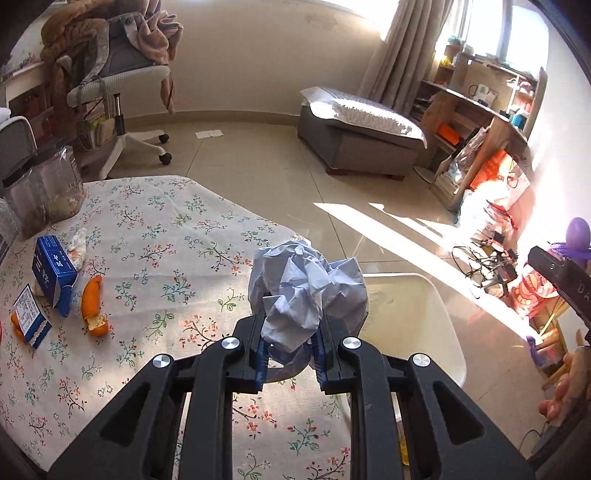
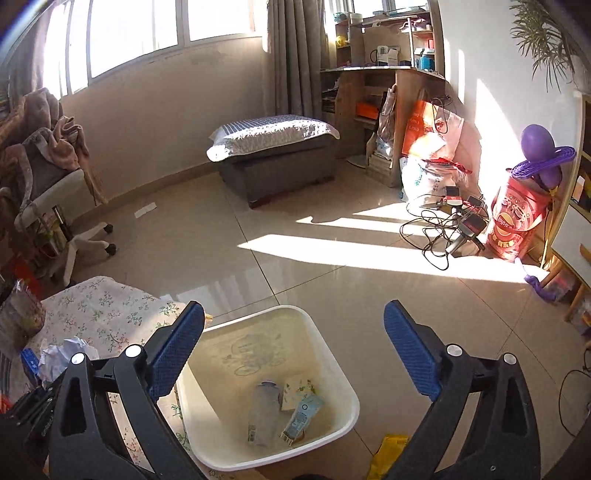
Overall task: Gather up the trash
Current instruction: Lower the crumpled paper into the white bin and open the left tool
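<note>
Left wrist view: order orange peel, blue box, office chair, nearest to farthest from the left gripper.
From the left gripper, shut on crumpled paper:
1. Orange peel, on the table, left.
2. Blue box, on the table, farther left.
3. Office chair, on the floor, far upper left.

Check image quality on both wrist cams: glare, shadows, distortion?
Left wrist view: window blown out, hard sun stripes on the floor, paper ball sharp, fisheye bends the edges. Right wrist view: windows overexposed, bright floor patch, bin evenly lit and readable, dark vignette in the corners.
</note>
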A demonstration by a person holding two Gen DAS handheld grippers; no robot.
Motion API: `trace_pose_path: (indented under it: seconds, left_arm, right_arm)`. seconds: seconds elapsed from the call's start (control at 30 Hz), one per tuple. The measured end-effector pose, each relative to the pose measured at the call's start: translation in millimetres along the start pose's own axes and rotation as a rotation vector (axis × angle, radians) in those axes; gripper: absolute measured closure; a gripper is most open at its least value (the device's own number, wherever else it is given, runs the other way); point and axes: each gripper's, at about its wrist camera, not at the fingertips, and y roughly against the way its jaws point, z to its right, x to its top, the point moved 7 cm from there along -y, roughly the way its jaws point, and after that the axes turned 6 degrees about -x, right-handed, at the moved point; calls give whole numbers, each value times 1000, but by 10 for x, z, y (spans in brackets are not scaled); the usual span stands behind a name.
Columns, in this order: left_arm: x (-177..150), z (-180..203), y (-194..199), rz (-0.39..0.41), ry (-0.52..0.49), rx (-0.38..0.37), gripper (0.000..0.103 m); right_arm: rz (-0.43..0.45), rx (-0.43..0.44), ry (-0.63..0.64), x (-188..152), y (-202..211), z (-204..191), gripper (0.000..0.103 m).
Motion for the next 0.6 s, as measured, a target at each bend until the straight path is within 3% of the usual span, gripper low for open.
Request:
trace_pose_path:
  seconds: [0.4,0.47,0.5,0.53,0.6]
  left_arm:
    - [-10,738,-453,-103,-36,-141,81]
    - [-43,785,-527,-129,-29,-150,70]
    - [-54,794,-551,-139,-25,-154,56]
    - [-62,794,-555,-142,-22,-154,49]
    - [-73,779,-539,-143,-27,-146,46]
  right_arm:
    - [-5,-22,-84,29,-40,333,9]
    - [-3,-28,-93,29,-41,356,7]
    - [-4,-26,-97,28,-43,358,7]
    - [-4,-24,-100,25,-42,360,7]
    - [0,-22,-96,27,-36,348,7]
